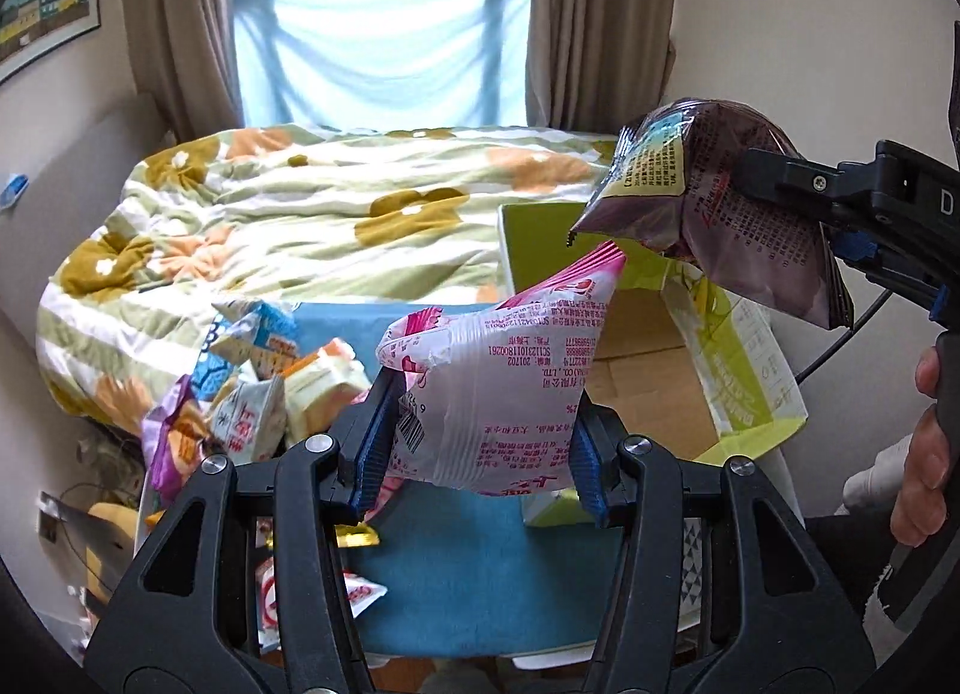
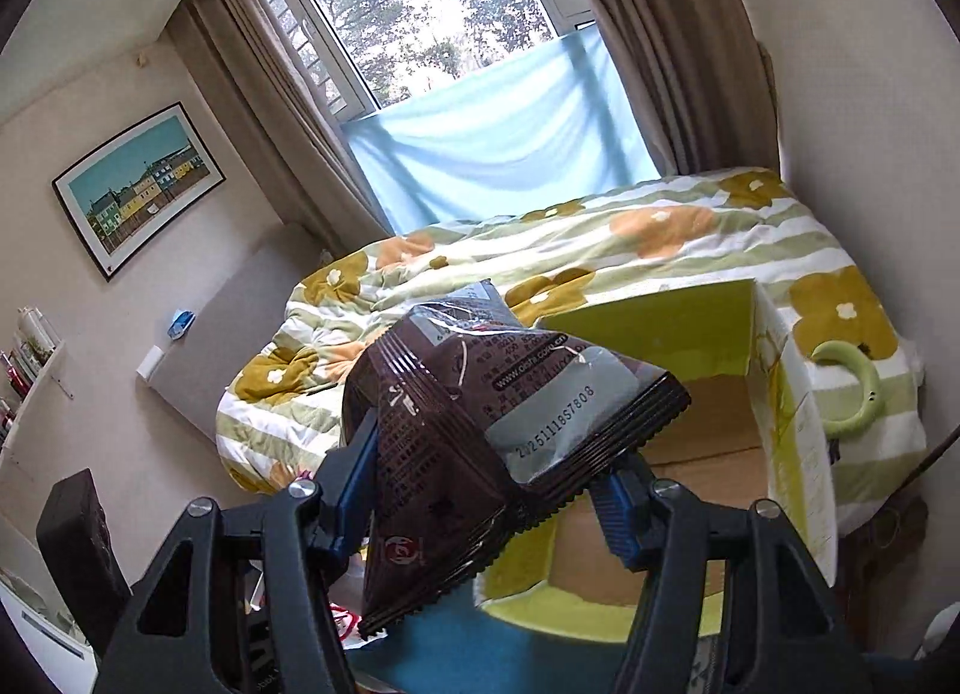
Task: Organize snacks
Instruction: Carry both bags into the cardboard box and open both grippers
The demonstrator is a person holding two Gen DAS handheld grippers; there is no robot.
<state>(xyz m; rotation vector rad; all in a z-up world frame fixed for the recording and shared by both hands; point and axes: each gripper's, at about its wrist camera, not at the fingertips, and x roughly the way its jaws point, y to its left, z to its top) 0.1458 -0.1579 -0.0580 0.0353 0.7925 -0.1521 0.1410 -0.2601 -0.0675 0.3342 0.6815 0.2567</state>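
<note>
You are working in a home bedroom. A bed (image 2: 600, 250) under a rumpled floral quilt (image 1: 300, 214) fills the far side, beneath a window (image 2: 420, 4) hung with brown curtains (image 1: 174, 22) and a pale blue cloth (image 1: 384, 52) across its lower half. A framed picture of coloured houses (image 2: 138, 184) hangs on the wall, and a wall shelf (image 2: 30, 364) holds small items at the left edge.
</note>
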